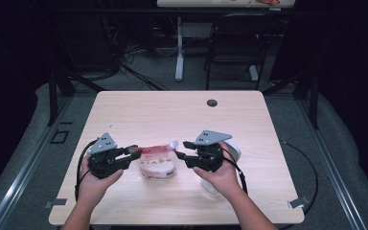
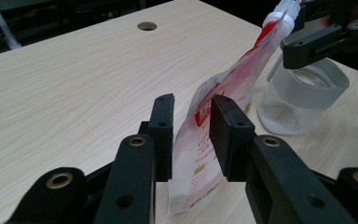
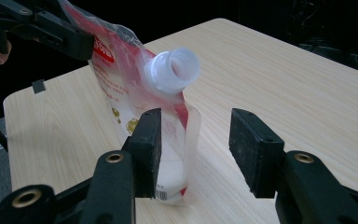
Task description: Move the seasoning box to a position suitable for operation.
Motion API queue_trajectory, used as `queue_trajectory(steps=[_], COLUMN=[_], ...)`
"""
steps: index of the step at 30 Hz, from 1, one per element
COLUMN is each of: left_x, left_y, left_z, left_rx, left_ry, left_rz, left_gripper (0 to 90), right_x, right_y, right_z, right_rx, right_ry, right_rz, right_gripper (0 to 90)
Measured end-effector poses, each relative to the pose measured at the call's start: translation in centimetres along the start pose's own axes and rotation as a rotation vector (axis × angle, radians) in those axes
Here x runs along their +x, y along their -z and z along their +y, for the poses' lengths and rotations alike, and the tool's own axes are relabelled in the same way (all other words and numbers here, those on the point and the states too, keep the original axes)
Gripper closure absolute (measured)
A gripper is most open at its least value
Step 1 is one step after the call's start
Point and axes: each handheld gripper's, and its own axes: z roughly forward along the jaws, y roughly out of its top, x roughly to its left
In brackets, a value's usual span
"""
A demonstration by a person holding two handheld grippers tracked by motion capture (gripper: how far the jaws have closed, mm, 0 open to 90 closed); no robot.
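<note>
Your left gripper (image 1: 133,154) clamps its jaws on the red-and-white pouch (image 1: 157,163), standing low and centre on the surface (image 1: 172,115). Your right gripper (image 1: 181,148) holds its jaws wide apart beside the pouch's open spout (image 3: 175,69), gripping nothing.

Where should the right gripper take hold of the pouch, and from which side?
At the white spout, coming from the pouch's right edge. The spout is the one rigid part and it angles up toward the right gripper, whose jaws stand open beside it. The left gripper pinches the upper left corner, so the soft film below would probably just crumple.
</note>
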Motion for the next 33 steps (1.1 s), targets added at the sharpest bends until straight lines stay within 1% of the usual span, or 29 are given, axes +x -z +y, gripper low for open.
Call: queue_trajectory(steps=[1,10,15,17,21,24,27,30,33], left_x=[0.0,0.0,-0.2,-0.3,-0.2,-0.2,-0.2,-0.3,-0.5], left_y=[0.0,0.0,0.0,0.0,0.1,0.1,0.1,0.0,0.0], left_z=[0.0,0.0,0.1,0.1,0.1,0.2,0.3,0.3,0.4], left_rx=[0.000,0.001,0.003,0.005,0.010,0.008,0.013,0.007,0.009], left_ry=[0.000,-0.003,-0.011,-0.014,-0.013,-0.015,-0.015,-0.014,-0.022], left_rz=[0.000,-0.001,0.003,0.004,0.001,-0.002,-0.001,-0.006,-0.012], left_gripper=[70.6,71.0,71.8,72.5,73.7,74.2,74.5,74.9,75.2], right_x=[0.0,0.4,0.6,0.7,1.0,1.1,1.2,1.1,1.2], right_y=[-0.2,-1.2,-1.5,-1.5,-1.6,-1.5,-1.4,-1.3,-1.0], right_z=[0.0,0.3,0.5,0.6,0.9,1.0,1.0,1.0,0.9], right_rx=[-0.001,-0.003,-0.007,-0.017,-0.005,-0.001,-0.005,-0.006,-0.009], right_ry=[-0.003,0.000,0.001,-0.003,0.026,0.035,0.030,0.030,0.031], right_rz=[0.007,0.021,0.033,0.043,0.027,0.021,0.016,0.012,0.003], right_gripper=[54.4,53.3,53.7,54.6,55.7,57.2,59.5,60.5,61.2])
